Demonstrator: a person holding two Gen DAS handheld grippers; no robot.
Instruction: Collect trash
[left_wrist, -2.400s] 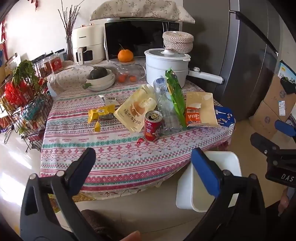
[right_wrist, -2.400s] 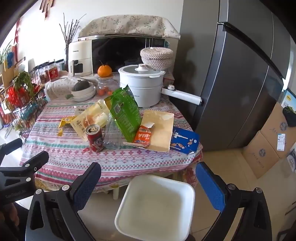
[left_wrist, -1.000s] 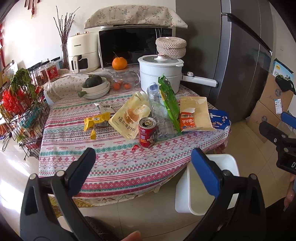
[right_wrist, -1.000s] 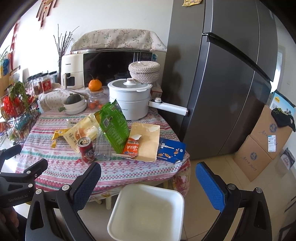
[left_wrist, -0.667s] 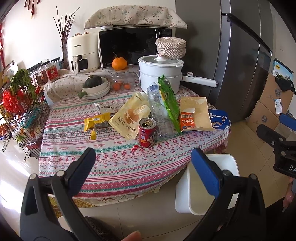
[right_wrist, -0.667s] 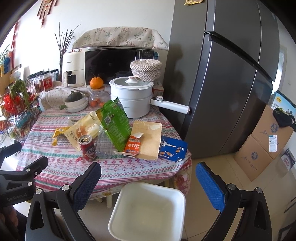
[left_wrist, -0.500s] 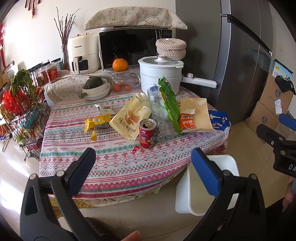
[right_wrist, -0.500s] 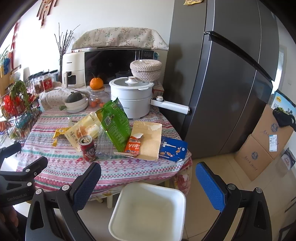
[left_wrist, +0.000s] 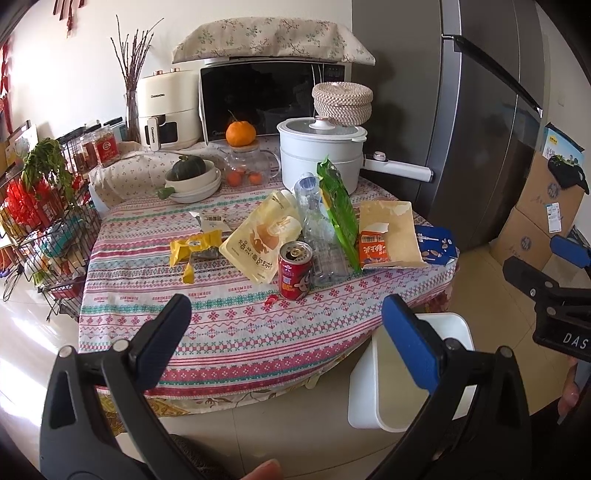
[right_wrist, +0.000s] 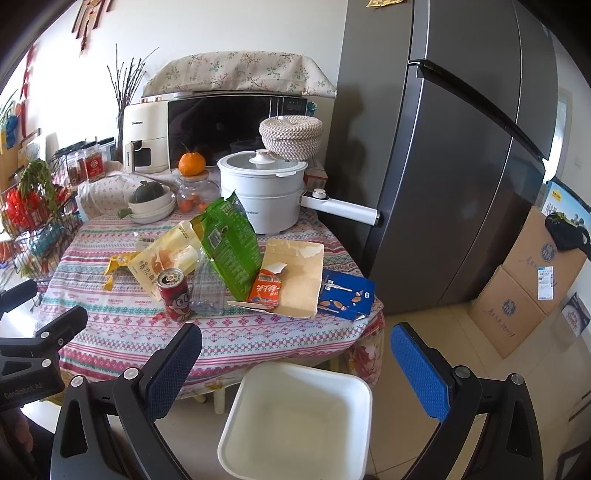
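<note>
Sitting upright near the front of the surface (left_wrist: 229, 332): a red can (left_wrist: 294, 270), with wrappers (left_wrist: 258, 240) lying behind it. Waiting on the floor below: a white bin (right_wrist: 295, 417). Hovering wide apart and empty: left gripper (left_wrist: 284, 332) nearer the can, right gripper (right_wrist: 295, 354) over the bin.

I am standing in a home kitchen or dining corner. A round table (left_wrist: 229, 343) under a patterned cloth fills the middle, and along its far edge sit a microwave (left_wrist: 266, 99) with a floral cover, a cream air fryer (left_wrist: 166, 110), a white electric pot (left_wrist: 319, 155) and a bowl (left_wrist: 192, 181) with a squash. A tall grey fridge (right_wrist: 461, 147) stands to the right, cardboard boxes (right_wrist: 524, 284) are stacked on the tiled floor beside it, and a wire rack (left_wrist: 44, 229) of groceries stands on the left.
</note>
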